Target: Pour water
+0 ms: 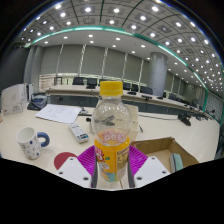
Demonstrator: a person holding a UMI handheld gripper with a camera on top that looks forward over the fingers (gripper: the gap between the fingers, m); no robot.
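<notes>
A clear plastic bottle [112, 128] with a yellow cap, a yellow label and pale liquid inside stands upright between my fingers. My gripper [112, 165] is shut on the bottle, both purple pads [88, 159] pressing on its lower label. A white mug [31, 142] with a dark pattern stands on the table to the left, beyond the fingers.
A cardboard box [165, 152] with a light blue item lies just right of the bottle. A small calculator-like device [79, 131] and papers [58, 113] lie on the beige table [160, 128] behind. Office desks and chairs stand further back.
</notes>
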